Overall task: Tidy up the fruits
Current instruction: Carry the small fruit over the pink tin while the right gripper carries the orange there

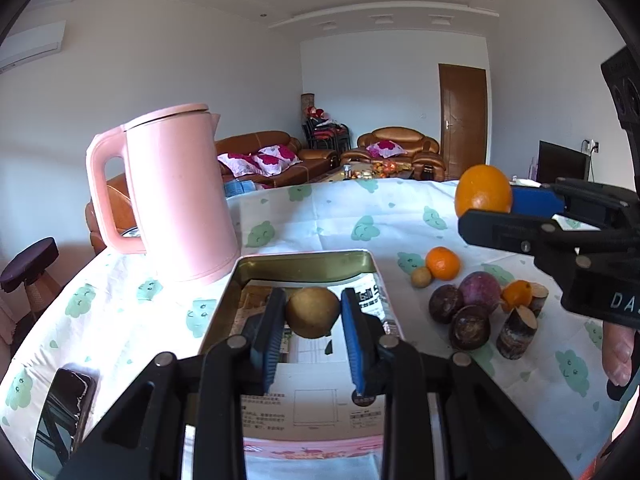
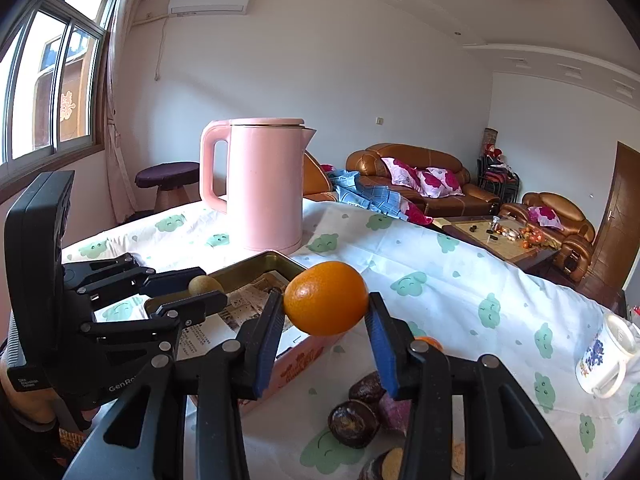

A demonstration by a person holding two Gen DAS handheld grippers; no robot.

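Observation:
My left gripper [image 1: 313,312] is shut on a small brown round fruit [image 1: 313,313] and holds it over the metal tin [image 1: 304,266], which is lined with newspaper. My right gripper [image 2: 326,300] is shut on a large orange [image 2: 326,298] and holds it above the table, right of the tin [image 2: 260,266]. In the left wrist view the orange [image 1: 483,190] and right gripper [image 1: 486,204] show at the right. On the cloth lie a small orange [image 1: 442,263], a small brown fruit [image 1: 421,277], dark purple fruits [image 1: 470,310] and cane pieces [image 1: 517,332].
A pink kettle [image 1: 180,196] stands left of the tin on the patterned tablecloth [image 2: 440,272]. A phone [image 1: 64,412] lies at the near left. A white mug [image 2: 608,354] stands at the right. Sofas and a low table are beyond.

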